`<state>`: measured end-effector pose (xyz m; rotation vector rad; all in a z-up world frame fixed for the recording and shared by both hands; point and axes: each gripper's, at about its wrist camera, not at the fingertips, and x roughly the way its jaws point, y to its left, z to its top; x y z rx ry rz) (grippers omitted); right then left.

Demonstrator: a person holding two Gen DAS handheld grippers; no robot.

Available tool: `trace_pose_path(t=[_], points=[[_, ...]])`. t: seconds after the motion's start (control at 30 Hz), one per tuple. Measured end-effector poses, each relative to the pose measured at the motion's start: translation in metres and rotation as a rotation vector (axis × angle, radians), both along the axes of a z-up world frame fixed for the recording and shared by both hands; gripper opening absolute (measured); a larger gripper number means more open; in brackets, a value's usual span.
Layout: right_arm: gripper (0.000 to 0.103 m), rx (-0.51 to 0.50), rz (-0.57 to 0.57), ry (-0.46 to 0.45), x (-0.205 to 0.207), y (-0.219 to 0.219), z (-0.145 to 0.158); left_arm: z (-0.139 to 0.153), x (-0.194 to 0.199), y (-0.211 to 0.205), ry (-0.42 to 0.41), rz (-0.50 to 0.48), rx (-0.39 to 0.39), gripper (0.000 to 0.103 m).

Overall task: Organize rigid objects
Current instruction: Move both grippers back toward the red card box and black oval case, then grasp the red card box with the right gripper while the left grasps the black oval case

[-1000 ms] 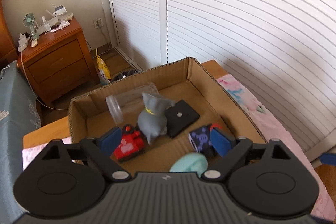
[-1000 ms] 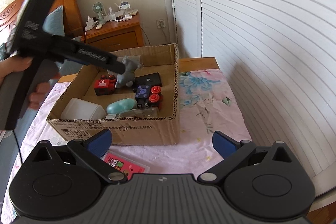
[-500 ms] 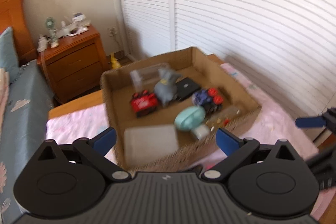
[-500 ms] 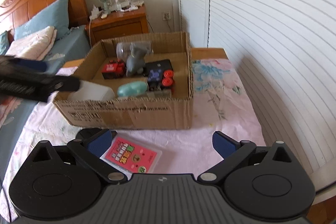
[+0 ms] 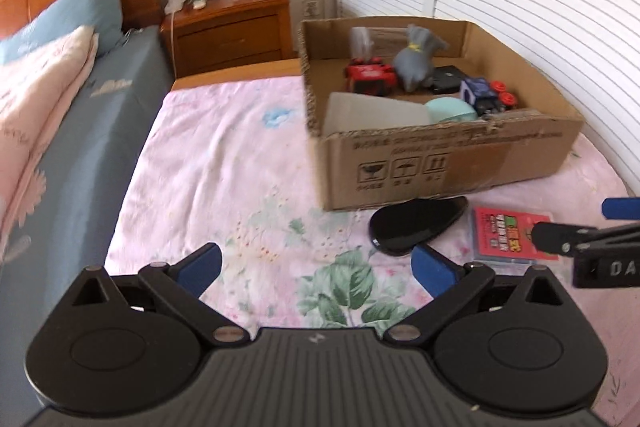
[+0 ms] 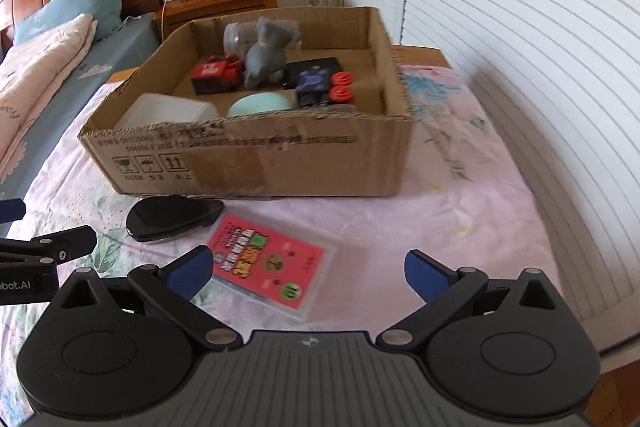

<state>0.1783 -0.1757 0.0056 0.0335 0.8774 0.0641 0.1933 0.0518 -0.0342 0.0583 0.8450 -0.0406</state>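
A cardboard box (image 6: pixel 256 163) sits on the bed, on the pink flowered cover (image 6: pixel 480 211). It already has toys in it: a red toy car (image 6: pixel 218 75), a gray soft animal (image 6: pixel 266 57), a mint green thing (image 6: pixel 260 105) and more.

2 things lie outside the box, on the cover just in front of its near wall. 1 is a flat black case (image 6: pixel 170 217). The other is a red card pack (image 6: pixel 270 261), just beside it.

The right tool (image 6: pixel 306 269) is open wide and holds nothing. The red card pack lies right in front of it, partly between its blue pads, with its long side slanting across the gap. So the right hand looks nearest to that pack.

The left tool (image 5: pixel 316 267) is also wide open and empty. Its jaws have just been opening, with nothing between them. The black case (image 5: pixel 416 225) lies just ahead of it and to its right, long side running across.

I think each hand goes for the thing nearest to it.
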Motion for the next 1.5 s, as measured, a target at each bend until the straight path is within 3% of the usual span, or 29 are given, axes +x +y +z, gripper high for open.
trace_pose_path(t=[0.33, 0.57, 0.8, 1.07, 1.33, 1.5], points=[[0.103, -0.054, -0.007, -0.007, 0.025, 0.038, -0.024, -0.009, -0.003, 0.026, -0.023, 0.073, -0.052, 0.101], [0.103, -0.099, -0.004, -0.014, 0.029, 0.044, -0.036, -0.010, -0.001, 0.029, -0.017, 0.070, -0.072, 0.101], [0.103, -0.095, -0.022, 0.006, 0.019, 0.010, -0.036, -0.009, 0.007, 0.007, -0.014, 0.014, -0.050, 0.101], [0.103, -0.080, 0.052, -0.014, 0.008, -0.013, -0.038, -0.011, 0.030, -0.037, -0.008, -0.081, -0.030, 0.101], [0.103, -0.077, 0.072, -0.035, 0.005, -0.015, -0.039, -0.031, 0.049, -0.069, -0.005, -0.087, -0.026, 0.101], [0.103, -0.076, 0.077, -0.044, 0.004, -0.015, -0.040, -0.039, 0.058, -0.073, 0.021, -0.029, -0.046, 0.101]])
